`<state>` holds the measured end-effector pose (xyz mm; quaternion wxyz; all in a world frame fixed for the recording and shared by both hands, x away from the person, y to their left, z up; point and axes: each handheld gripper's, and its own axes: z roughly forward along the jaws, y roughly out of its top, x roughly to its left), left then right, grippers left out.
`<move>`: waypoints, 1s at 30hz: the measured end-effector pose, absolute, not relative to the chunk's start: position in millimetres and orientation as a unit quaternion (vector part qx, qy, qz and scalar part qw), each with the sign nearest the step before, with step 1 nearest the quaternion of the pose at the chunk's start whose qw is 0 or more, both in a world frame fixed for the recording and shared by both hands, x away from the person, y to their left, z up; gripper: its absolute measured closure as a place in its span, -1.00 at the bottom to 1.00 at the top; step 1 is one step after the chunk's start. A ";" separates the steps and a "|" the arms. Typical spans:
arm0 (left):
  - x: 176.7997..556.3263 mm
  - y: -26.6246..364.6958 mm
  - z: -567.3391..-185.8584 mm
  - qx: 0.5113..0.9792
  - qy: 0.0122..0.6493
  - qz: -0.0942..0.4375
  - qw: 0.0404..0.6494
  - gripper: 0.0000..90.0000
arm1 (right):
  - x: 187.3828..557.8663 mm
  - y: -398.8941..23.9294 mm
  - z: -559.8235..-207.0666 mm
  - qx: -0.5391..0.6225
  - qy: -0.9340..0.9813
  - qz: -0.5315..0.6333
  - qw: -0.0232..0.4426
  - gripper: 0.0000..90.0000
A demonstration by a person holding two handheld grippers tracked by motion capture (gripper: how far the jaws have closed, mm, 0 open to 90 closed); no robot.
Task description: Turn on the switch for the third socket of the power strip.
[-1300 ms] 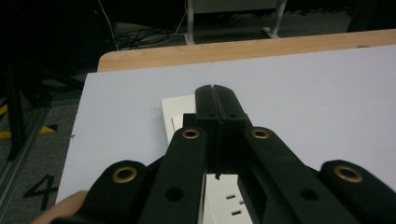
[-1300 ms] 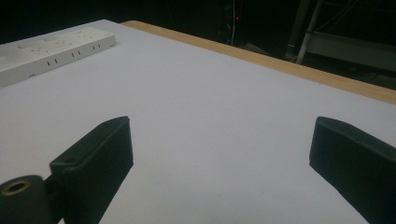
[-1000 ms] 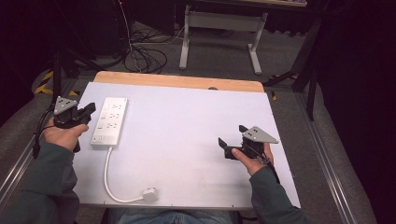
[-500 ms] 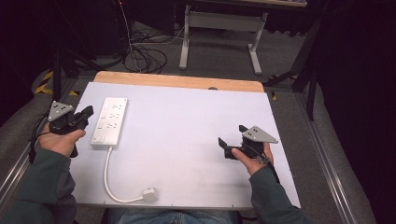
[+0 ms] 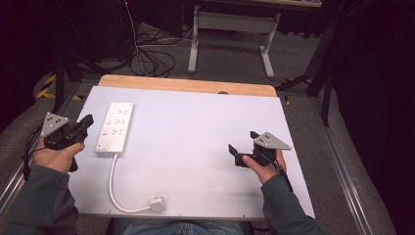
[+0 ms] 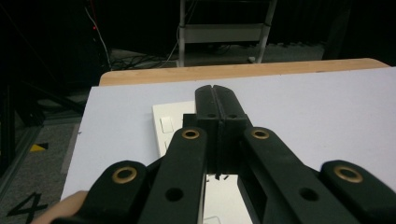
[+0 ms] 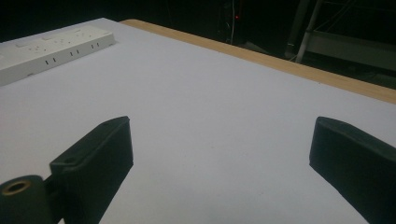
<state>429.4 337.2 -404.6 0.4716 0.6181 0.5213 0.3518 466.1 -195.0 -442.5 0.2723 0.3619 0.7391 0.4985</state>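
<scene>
White table top (image 5: 205, 147) — dark room, grey floor (image 5: 235, 63).

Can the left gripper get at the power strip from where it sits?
Probably yes: the left gripper, jaws shut, sits just left of the power strip with nothing between them.

From the left gripper view, the closed jaws of the left gripper (image 6: 216, 100) cover the middle of the power strip (image 6: 170, 128), and its near end runs off the bottom edge. In the right gripper view the power strip's left end is cut off. Its switch markings are too small to read from above.
</scene>
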 end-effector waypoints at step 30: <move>416.2 340.0 -403.8 0.585 0.530 0.379 0.482 0.54 | 467.1 -192.3 -443.3 0.361 0.741 0.496 0.273 -0.85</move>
